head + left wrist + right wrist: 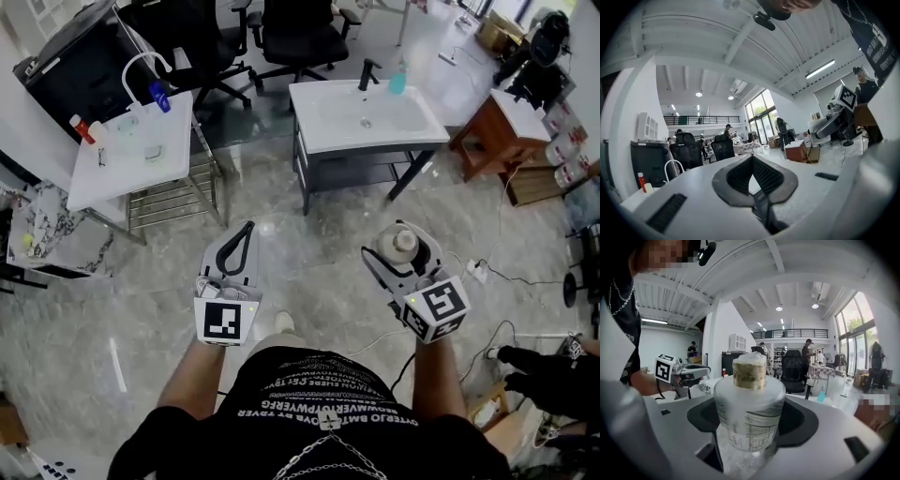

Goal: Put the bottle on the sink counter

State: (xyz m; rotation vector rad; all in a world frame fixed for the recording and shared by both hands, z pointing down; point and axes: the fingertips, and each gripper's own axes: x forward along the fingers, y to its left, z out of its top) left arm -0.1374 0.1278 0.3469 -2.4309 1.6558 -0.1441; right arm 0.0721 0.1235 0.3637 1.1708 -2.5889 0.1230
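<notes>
Bottle (pixel 749 408): upright, clamped in right gripper (pixel 405 247) fingers, over the floor.
Left gripper (pixel 236 251): fingers pressed together, empty.
Sink surface (pixel 323 127): well ahead.
Risk: slipping from smooth sides; toppling into the basin if set near its edge.

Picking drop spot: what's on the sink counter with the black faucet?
Black faucet and teal bottle along the back edge of the sink counter; rest bare, nothing hidden.
</notes>
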